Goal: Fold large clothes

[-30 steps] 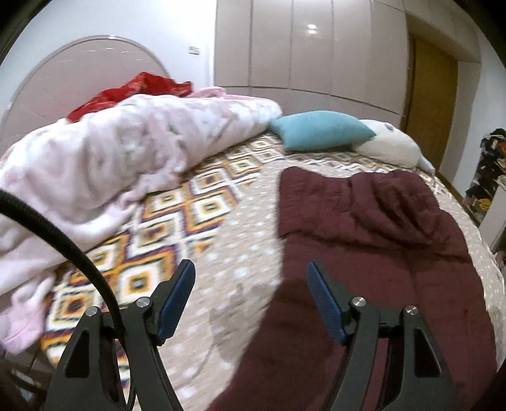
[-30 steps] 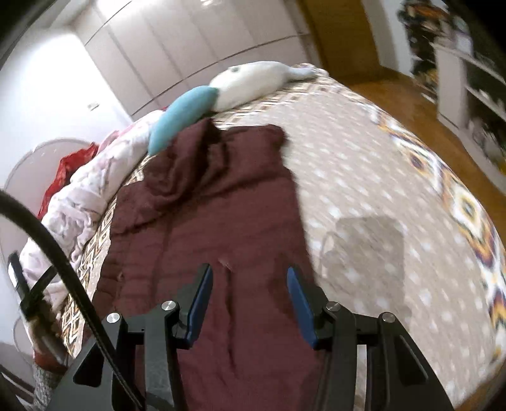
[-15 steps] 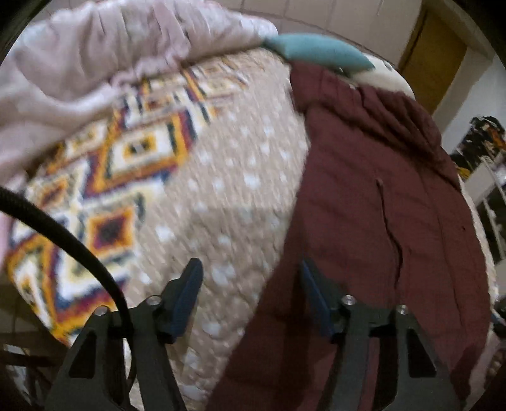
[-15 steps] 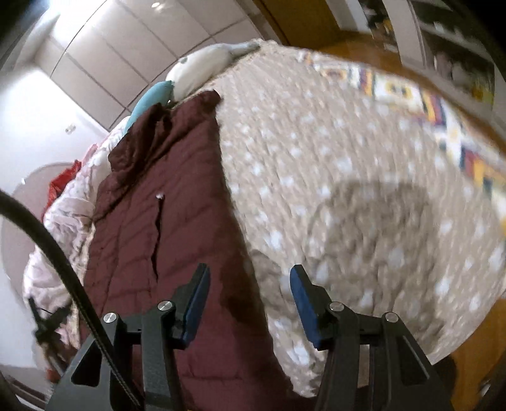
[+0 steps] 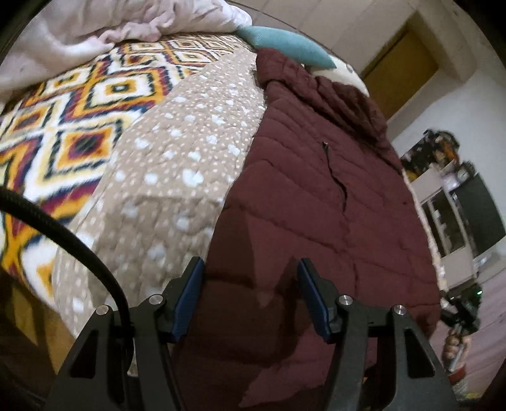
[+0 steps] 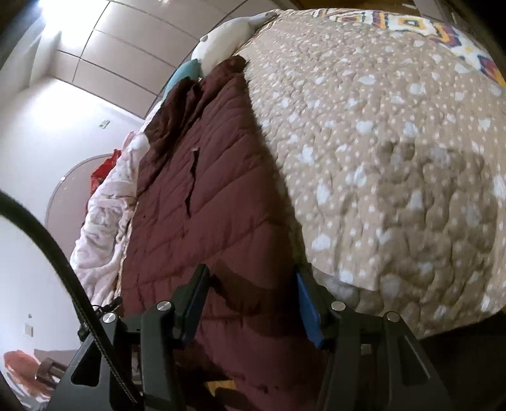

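Tongs first: I count two, one per hand. My left gripper (image 5: 249, 294) has been closing over the last second, yet its blue pads still stand spread, with the near hem of the coat (image 5: 316, 205) showing between them and neither pad pressing on it. My right gripper (image 6: 251, 303) has just been opening a little; it too is spread, straddling the coat's near right corner without pinching.

One coat, maroon and quilted, lies flat along the middle of the bed (image 5: 177, 164), its hood bunched at the far end and its hem reaching the near edge. Beyond the hood I count two pillows: a teal one (image 5: 284, 44) and a white one (image 6: 227, 38) just beside it. Left of the coat lies one rumpled pink blanket (image 5: 110, 22).

Only the left view shows the bright diamond pattern of the bedcover left of the coat, a brown door (image 5: 404, 57), shelves (image 5: 449, 218), and my other hand (image 5: 455, 344) with its rig at the far right. Only the right view shows the wide spotted stretch of bed right of the coat, something red (image 6: 106, 170) beyond the blanket, and the white wardrobe (image 6: 126, 57).
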Demonstrator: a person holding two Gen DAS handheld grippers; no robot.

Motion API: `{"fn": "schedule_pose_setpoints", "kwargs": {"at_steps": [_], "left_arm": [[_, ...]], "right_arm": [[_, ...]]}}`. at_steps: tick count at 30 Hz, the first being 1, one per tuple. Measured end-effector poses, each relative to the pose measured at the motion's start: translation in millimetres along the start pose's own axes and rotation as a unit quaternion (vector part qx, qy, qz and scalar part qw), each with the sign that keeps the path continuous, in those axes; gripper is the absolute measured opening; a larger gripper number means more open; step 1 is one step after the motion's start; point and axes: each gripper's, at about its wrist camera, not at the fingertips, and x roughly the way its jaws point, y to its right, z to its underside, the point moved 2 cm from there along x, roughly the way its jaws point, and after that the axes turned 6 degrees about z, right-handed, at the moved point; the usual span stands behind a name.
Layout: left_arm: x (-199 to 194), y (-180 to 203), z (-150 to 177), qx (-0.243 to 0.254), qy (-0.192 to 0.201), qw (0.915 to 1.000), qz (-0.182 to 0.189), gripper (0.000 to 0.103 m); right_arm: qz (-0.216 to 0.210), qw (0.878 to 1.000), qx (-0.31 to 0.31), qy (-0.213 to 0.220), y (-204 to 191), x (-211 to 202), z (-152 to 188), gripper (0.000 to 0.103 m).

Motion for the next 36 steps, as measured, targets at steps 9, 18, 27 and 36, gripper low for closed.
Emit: {"fn": "schedule_pose_setpoints", "kwargs": {"at_steps": [9,18,27,36], "left_arm": [[-23,-9,32,-0.008,0.009,0.9999,0.005,0.060],[-25,-15,62,-0.003,0.019,0.9998,-0.008,0.060],[-52,-22,33,0.003,0.047,0.9987,-0.017,0.062],[-19,-39,39,-0.056,-0.013,0.9917,0.115,0.067]], "right_arm": [[-0.062,0.998,0.019,-0.027,8,-5,27,0.059],[-0.073,0.996,0.032,-0.041,14,-4,37,0.059],[-0.064,0.997,0.038,-0.038,15,-4,38,0.059],[-0.063,0.996,0.047,-0.036,17,-3,39,0.060]]}}
